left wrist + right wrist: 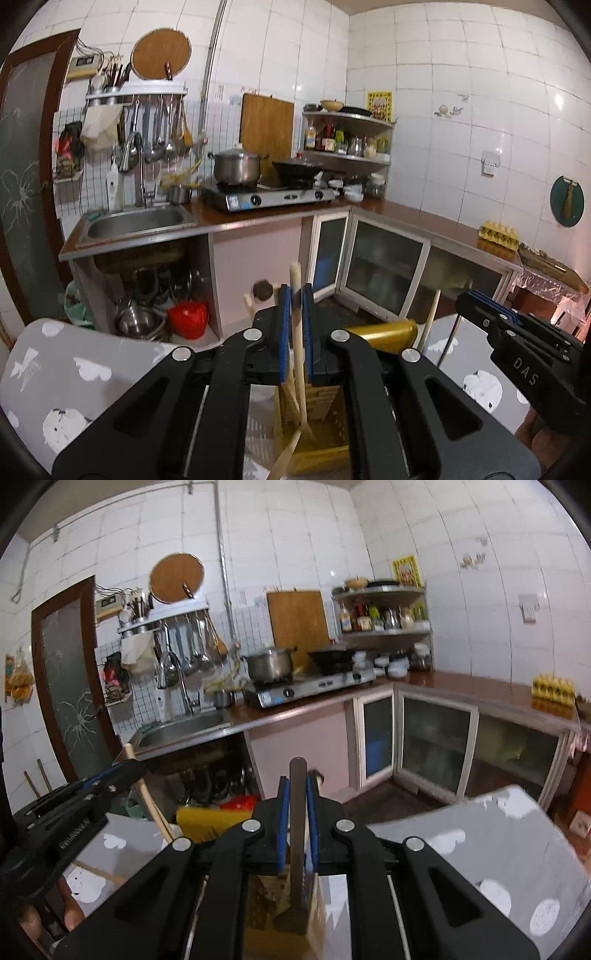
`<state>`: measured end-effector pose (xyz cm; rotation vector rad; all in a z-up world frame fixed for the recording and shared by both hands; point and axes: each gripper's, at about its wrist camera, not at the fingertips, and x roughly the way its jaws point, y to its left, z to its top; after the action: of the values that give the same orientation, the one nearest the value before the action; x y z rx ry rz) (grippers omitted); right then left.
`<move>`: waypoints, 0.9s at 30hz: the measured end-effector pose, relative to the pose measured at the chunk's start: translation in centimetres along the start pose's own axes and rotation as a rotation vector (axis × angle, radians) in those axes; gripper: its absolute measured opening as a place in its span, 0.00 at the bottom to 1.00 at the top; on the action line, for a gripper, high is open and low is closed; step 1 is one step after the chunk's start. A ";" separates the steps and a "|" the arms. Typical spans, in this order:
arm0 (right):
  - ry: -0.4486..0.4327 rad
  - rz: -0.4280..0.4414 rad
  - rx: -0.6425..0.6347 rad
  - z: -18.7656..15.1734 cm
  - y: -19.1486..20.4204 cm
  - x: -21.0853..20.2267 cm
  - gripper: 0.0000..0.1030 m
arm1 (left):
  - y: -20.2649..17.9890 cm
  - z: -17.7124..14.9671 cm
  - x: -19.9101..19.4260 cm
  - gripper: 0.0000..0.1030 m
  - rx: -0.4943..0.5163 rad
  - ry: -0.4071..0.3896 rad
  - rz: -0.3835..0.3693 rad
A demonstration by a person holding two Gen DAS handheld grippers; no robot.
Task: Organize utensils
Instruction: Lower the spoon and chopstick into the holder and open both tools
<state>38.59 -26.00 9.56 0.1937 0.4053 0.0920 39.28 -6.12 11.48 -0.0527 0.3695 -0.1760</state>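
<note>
The scene is a small kitchen with white wall tiles. An L-shaped brown countertop (413, 218) runs along two walls, with a steel sink (136, 221) at its left end, a two-burner gas stove (273, 195) carrying a steel pot (236, 166) and a dark wok (297, 171), and a corner shelf (347, 147) of bottles and jars. A wooden cutting board (266, 127) leans against the wall behind the stove, and ladles hang from a wall rack (136, 90) over the sink. An egg carton (498, 232) sits on the right run of the counter.

In the foreground lies a grey table surface (85, 365) with white patches. On it, just below the grippers, stands a golden-yellow slotted utensil holder (321, 435).

The left gripper (295, 332) has its blue pads narrowed onto a pale wooden utensil handle (297, 317), which stands nearly upright, free end pointing up and lower end down in the holder. A second pale stick (430, 319) leans beside it to the right.

The right gripper (295, 816) is closed on a dark brown handle (297, 812), its long axis also close to vertical, top end above the pads and the broader lower end down inside the holder's slot (291, 919).
</note>
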 end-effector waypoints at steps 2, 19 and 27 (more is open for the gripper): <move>0.032 -0.015 0.002 -0.4 -0.4 -0.2 0.21 | 0.4 0.0 -0.9 0.28 -0.003 0.011 0.005; 0.112 -0.077 -0.025 -5.8 0.4 -11.3 0.68 | 5.0 -2.8 -15.0 0.95 -0.029 -0.004 0.108; 0.166 -0.082 -0.005 -10.0 1.1 -13.9 0.68 | 6.8 -7.4 -16.7 0.95 -0.028 0.070 0.132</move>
<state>21.78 -25.05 6.10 0.1652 0.5778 0.0283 22.38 3.42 9.96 -0.0497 0.4440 -0.0425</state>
